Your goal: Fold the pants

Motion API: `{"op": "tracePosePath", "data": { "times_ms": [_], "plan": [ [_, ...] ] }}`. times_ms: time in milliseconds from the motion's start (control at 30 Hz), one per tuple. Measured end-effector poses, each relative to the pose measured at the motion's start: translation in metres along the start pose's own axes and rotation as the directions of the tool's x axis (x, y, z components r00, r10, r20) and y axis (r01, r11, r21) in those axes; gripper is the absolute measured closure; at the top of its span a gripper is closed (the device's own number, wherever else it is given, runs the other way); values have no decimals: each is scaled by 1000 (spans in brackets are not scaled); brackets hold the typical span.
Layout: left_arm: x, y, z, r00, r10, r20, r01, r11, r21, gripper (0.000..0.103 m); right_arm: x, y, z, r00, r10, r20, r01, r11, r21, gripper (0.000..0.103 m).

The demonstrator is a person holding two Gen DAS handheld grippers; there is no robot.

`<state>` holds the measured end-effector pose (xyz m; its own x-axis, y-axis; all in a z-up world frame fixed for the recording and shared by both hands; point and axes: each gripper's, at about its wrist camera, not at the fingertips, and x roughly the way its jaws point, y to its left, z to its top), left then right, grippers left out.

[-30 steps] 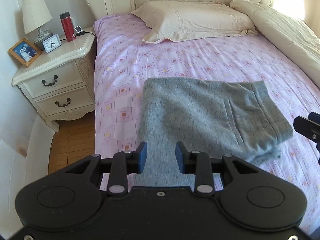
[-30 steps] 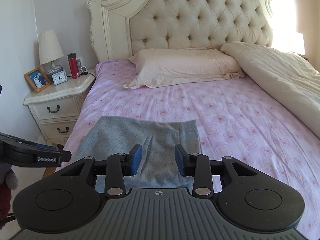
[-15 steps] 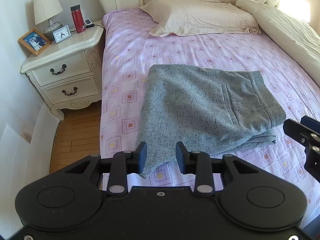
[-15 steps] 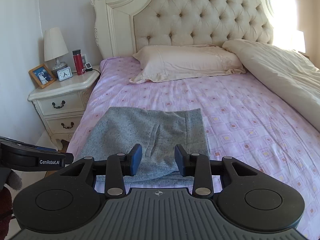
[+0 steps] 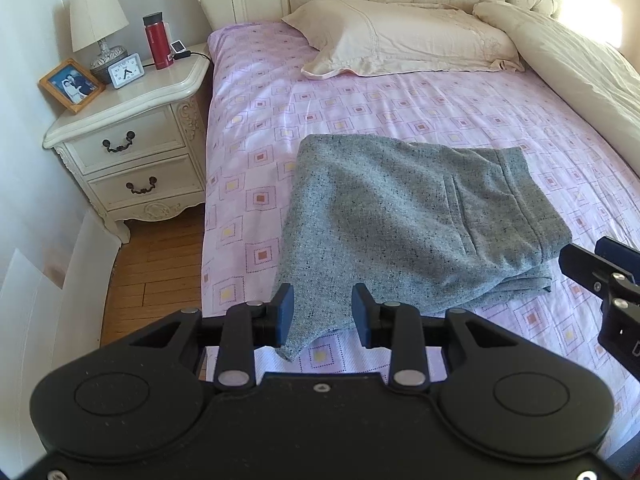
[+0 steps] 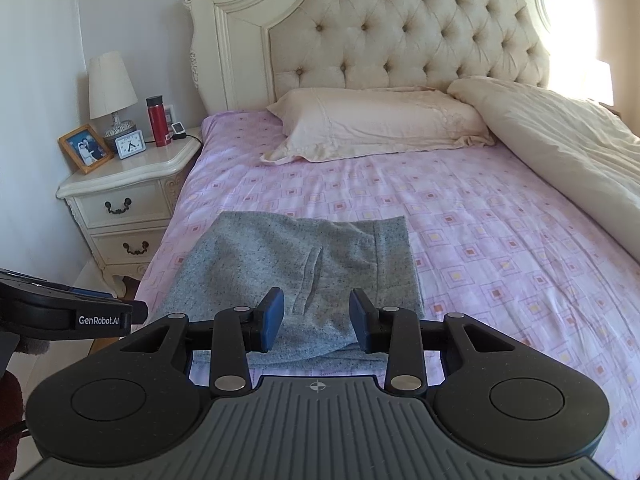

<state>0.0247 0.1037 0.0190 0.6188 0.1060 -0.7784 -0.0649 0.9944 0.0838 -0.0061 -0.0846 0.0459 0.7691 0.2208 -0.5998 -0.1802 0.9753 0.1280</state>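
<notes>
Grey speckled pants lie folded in a flat stack on the pink patterned bed sheet, near the left side of the bed; they also show in the right wrist view. My left gripper is open and empty, above the stack's near left corner. My right gripper is open and empty, above the stack's near edge. Part of the right gripper shows at the right edge of the left wrist view. Part of the left gripper shows at the left edge of the right wrist view.
A cream nightstand stands left of the bed with a lamp, red bottle, clock and photo frame. A pillow and duvet lie by the tufted headboard. Wood floor lies beside the bed.
Both grippers have drawn back and up from the pants, open and empty throughout. The folded stack has not moved.
</notes>
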Motion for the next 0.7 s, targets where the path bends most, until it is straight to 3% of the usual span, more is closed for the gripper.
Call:
{"op": "tracePosePath", "data": {
  "times_ms": [700],
  "plan": [
    [1, -1, 0, 1000, -9, -8, 9, 1000, 25, 61, 0, 3, 2, 1000, 1, 0, -1, 1000, -5, 68]
  ]
}}
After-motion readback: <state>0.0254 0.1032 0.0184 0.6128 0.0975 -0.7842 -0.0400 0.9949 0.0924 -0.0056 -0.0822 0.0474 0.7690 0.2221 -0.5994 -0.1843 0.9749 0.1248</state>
